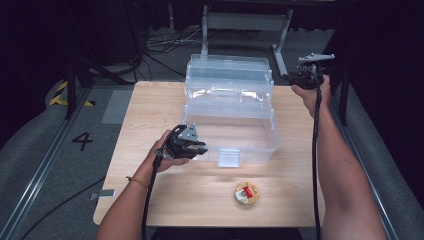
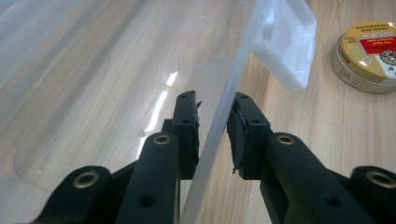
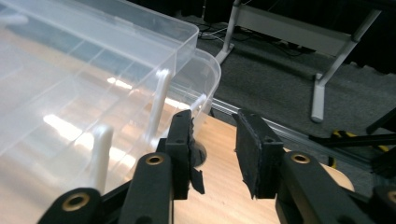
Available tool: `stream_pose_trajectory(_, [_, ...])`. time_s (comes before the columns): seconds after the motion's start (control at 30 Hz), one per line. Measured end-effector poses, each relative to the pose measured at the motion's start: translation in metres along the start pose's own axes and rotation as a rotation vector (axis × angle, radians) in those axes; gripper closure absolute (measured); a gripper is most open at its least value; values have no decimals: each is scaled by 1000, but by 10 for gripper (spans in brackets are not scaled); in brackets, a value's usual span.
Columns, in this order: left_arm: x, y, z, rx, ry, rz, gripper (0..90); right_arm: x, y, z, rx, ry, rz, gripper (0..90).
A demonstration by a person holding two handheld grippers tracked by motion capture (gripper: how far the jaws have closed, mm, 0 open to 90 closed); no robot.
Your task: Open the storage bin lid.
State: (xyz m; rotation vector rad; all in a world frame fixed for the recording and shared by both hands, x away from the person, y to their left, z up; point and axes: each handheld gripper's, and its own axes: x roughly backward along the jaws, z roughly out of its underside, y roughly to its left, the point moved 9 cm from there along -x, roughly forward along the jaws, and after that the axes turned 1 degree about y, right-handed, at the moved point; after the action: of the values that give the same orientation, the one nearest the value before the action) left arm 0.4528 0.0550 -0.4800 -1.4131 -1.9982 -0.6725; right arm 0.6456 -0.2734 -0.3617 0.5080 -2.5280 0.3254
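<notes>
A clear plastic box (image 1: 260, 142) stands on the wooden table (image 1: 155, 105) with its lid (image 1: 227, 75) swung up and back. My left gripper (image 1: 199, 149) sits at the box's front left. In the left gripper view it (image 2: 214, 100) is shut on the box's thin front wall (image 2: 219, 116), one pad inside and one outside. My right gripper (image 1: 290, 76) hovers at the table's far right, beside the lid's right end. Its jaws (image 3: 214, 116) stand open with nothing between them, just right of the lid's rounded corner (image 3: 205, 74).
A round gold tin (image 1: 247, 194) with a red label lies near the table's front edge, also in the left gripper view (image 2: 369, 56). The box's white latch (image 1: 229, 159) hangs from its front wall. Cables and a metal frame (image 1: 245, 22) are on the floor behind the table.
</notes>
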Motion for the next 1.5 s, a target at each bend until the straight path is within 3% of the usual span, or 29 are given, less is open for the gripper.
stream_pose_trajectory(0.33, [0, 0, 0, -1, 5, -4, 743, 45, 11, 27, 49, 49, -38, 547])
stream_pose_trajectory(0.63, [0, 0, 0, 3, 8, -15, 734, 76, 25, 46, 61, 37, -70, 476])
stream_pose_trajectory(1.03, [-1, -1, 0, 6, 12, -25, 721, 104, 53, 85, 121, 84, -129, 369])
stream_pose_trajectory(1.2, [-1, -1, 0, 3, 16, -27, 718, 116, 68, 106, 147, 118, -171, 315])
stream_pose_trajectory(1.5, [-1, -1, 0, -3, 20, -30, 718, 127, 96, 141, 181, 192, -249, 293])
